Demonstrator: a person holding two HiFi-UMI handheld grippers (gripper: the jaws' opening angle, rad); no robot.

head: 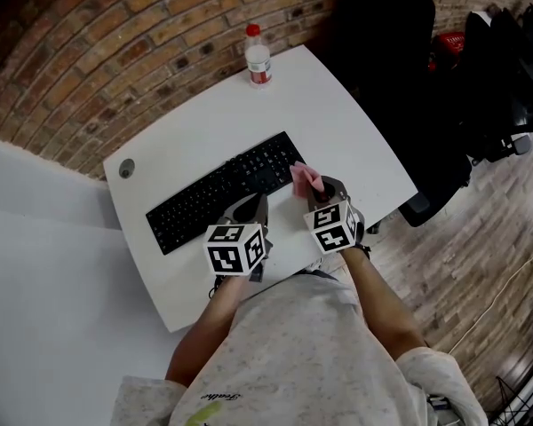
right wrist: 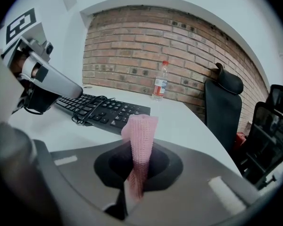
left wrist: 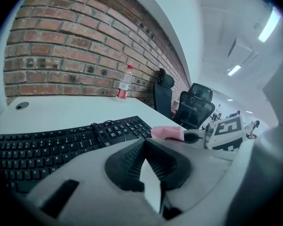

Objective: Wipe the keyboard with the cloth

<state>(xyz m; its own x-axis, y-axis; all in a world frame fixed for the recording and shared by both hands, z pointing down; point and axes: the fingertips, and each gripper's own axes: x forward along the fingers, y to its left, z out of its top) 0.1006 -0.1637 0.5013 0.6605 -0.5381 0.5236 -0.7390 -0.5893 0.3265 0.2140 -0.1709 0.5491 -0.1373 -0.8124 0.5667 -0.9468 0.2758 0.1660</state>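
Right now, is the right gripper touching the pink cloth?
Touching: in the right gripper view, the right gripper is shut on the pink cloth.

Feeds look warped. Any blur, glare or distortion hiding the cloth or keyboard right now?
Head view: strong fisheye, the brick wall bows, yet keyboard and cloth are sharp. Left gripper view: even light, key rows distinct, ceiling lights bright but no glare on the keys. Right gripper view: cloth crisp between the jaws, dark corners, no glare.

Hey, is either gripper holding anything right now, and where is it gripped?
The right gripper pinches the pink knitted cloth by its lower end; the rest stands up past the jaws. The left gripper holds nothing.
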